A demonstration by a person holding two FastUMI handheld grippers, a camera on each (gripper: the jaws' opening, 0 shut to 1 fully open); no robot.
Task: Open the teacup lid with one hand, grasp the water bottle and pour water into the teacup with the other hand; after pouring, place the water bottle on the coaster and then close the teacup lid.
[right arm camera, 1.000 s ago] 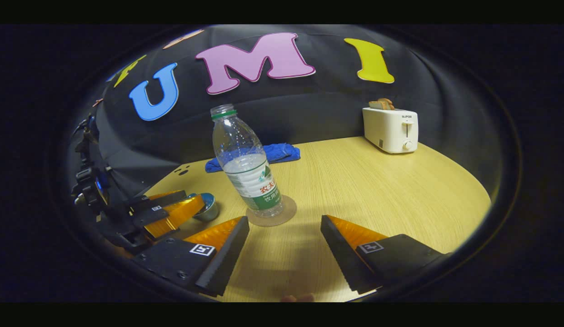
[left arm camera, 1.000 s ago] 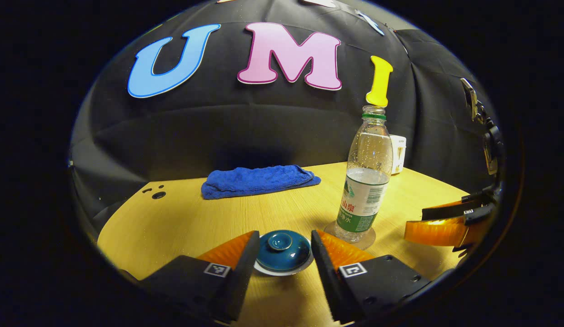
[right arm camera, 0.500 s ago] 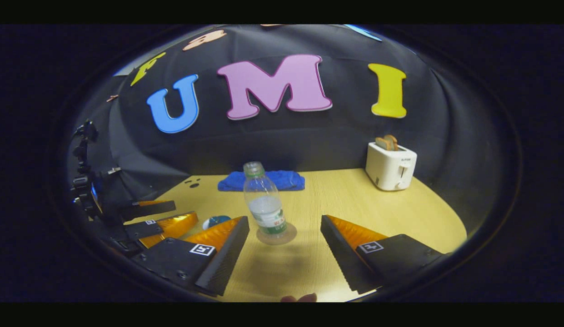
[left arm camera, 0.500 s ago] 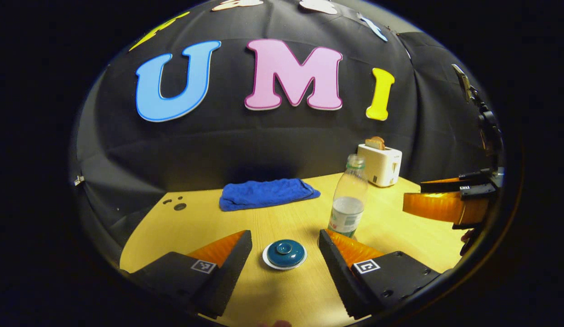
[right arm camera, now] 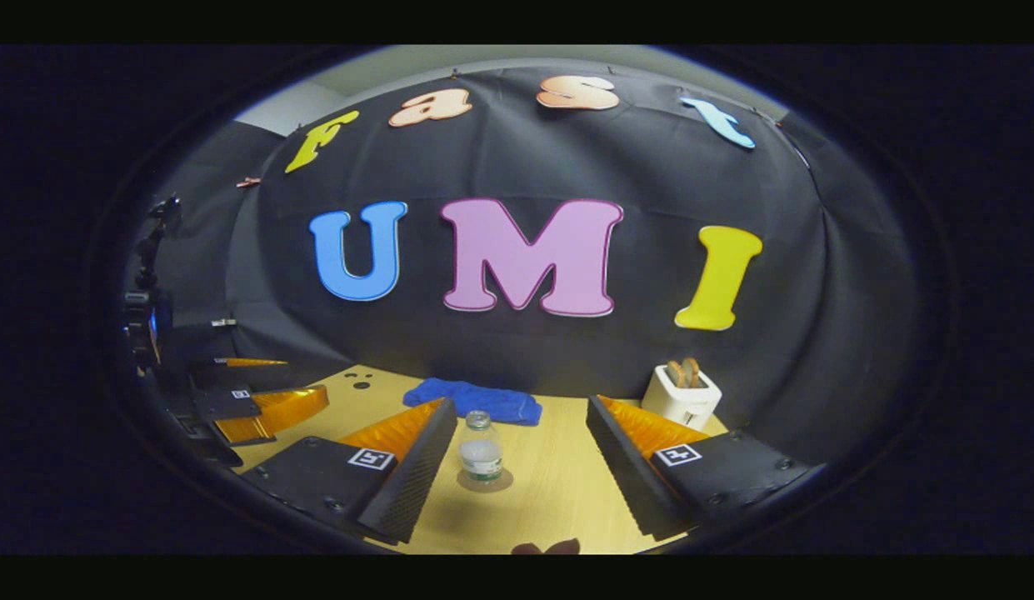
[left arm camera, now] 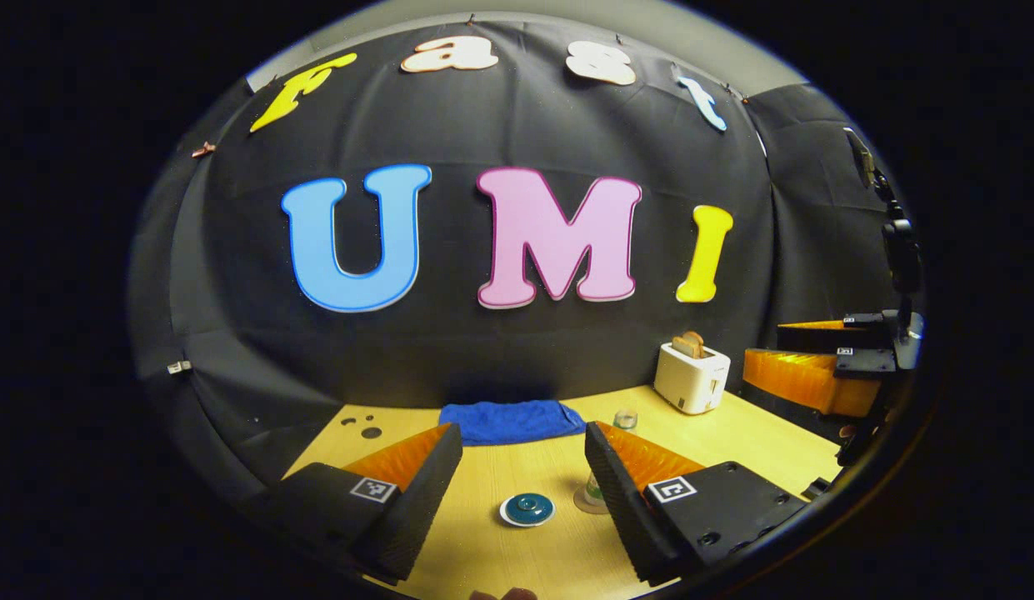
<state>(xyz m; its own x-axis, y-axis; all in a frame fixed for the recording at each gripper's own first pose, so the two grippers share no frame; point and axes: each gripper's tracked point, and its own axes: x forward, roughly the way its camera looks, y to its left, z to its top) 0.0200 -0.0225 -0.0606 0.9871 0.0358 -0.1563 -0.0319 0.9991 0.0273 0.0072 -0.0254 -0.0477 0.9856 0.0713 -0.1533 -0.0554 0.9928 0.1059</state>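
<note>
The teacup, with its blue lid [left arm camera: 526,509] on, stands on the wooden table [left arm camera: 500,550]. It lies far below and between the fingers of my left gripper [left arm camera: 522,433], which is open and empty. The water bottle [right arm camera: 481,454] stands upright on the round coaster [right arm camera: 484,481], well ahead of my right gripper [right arm camera: 521,408], also open and empty. In the left gripper view the bottle [left arm camera: 623,419] is mostly hidden behind my own right finger. The right gripper [left arm camera: 766,346] hangs at that view's right edge. The left gripper [right arm camera: 304,377] is at the left of the right gripper view.
A folded blue towel [left arm camera: 512,421] lies at the back of the table by the black wall. A white toaster [left arm camera: 691,379] holding bread stands at the back right. Small dark holes [left arm camera: 362,427] mark the table's back left.
Both grippers have drawn back and risen away from the table, so the cup, bottle and toaster look much smaller. Both stay open; nothing on the table has moved.
</note>
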